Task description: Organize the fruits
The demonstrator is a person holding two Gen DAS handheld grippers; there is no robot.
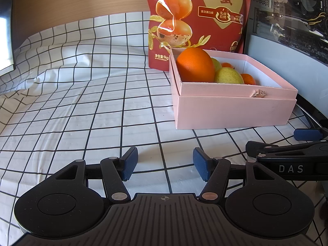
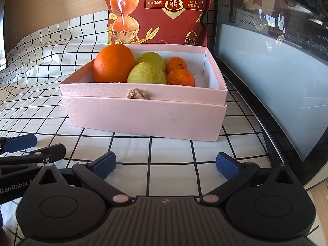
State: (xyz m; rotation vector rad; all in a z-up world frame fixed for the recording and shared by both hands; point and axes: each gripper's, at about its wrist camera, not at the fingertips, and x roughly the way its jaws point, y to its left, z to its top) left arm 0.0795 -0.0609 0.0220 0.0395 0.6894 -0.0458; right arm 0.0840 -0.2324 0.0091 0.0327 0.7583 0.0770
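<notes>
A pink box [image 2: 143, 114] [image 1: 235, 110] stands on the checked cloth. It holds a large orange [image 2: 113, 63] [image 1: 194, 64], two green pears [image 2: 146, 73] [image 1: 228, 75] and two small mandarins [image 2: 180, 77] [image 1: 248, 79]. My left gripper [image 1: 165, 164] is open over bare cloth, short of the box and to its left. My right gripper [image 2: 166, 164] is open in front of the box, nothing between its fingers. Each gripper shows at the edge of the other's view.
A tall red snack bag [image 2: 160, 10] [image 1: 196, 20] stands right behind the box. A glass-sided computer case [image 2: 276, 61] [image 1: 287, 24] lines the right side. The cloth [image 1: 82, 102] runs wrinkled to the left, up to a wooden wall.
</notes>
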